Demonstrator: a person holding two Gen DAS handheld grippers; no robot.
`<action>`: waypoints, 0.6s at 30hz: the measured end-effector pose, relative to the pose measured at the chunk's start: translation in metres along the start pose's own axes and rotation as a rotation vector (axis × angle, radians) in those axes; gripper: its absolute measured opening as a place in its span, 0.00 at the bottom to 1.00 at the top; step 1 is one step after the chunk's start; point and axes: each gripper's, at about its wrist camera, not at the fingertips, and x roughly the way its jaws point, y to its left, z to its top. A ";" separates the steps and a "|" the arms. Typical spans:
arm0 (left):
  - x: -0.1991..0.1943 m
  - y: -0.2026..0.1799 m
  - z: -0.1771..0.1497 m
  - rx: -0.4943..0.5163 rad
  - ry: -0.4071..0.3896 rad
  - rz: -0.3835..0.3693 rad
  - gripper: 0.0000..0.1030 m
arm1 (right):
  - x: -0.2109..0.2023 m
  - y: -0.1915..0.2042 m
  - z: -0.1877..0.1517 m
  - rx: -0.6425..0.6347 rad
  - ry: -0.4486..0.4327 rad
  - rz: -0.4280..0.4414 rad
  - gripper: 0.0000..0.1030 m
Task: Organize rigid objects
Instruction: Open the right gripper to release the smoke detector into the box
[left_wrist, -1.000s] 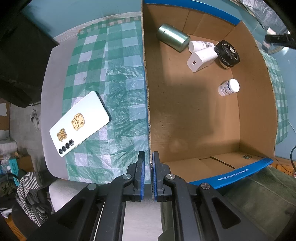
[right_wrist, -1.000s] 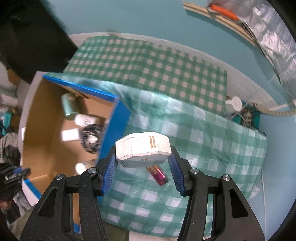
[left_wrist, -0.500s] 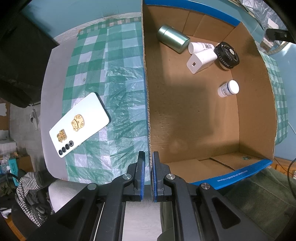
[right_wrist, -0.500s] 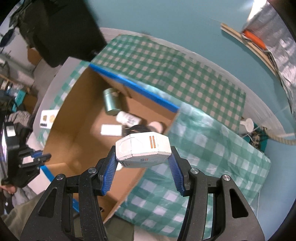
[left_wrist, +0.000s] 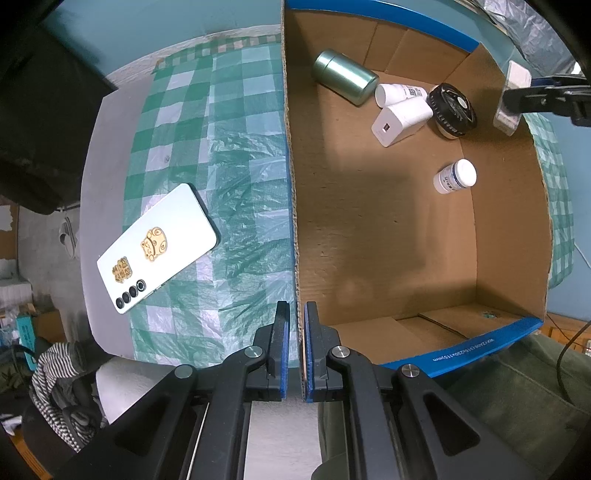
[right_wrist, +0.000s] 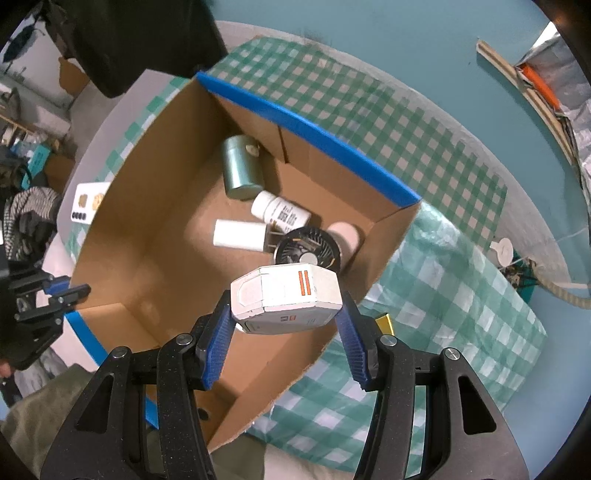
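Above the right wall of the cardboard box (right_wrist: 155, 206), my right gripper (right_wrist: 286, 328) is closed on the white case (right_wrist: 284, 297) with two orange stripes. Its long axis lies across, from one blue pad to the other, and the striped face looks up at the camera. My left gripper (left_wrist: 294, 350) pinches the near left wall of the box (left_wrist: 291, 206) between its pads. Only the right wrist view shows the stripes; the left wrist view sees the case (left_wrist: 511, 98) edge-on at the far right rim. The left view alone shows the whole white phone (left_wrist: 157, 247) lying flat and diagonal on the checked desk cloth (left_wrist: 229, 147), outside the box, and the small white bottle (left_wrist: 454, 177) standing inside.
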 end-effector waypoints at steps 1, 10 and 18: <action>0.000 0.000 0.000 0.000 0.001 0.000 0.07 | 0.002 0.000 0.000 0.001 0.005 -0.001 0.53; 0.000 0.000 -0.001 0.001 0.004 -0.001 0.07 | -0.004 -0.003 0.000 0.016 -0.011 -0.003 0.53; 0.001 0.001 -0.001 0.000 0.005 0.001 0.07 | -0.015 -0.015 -0.002 0.054 -0.031 -0.001 0.53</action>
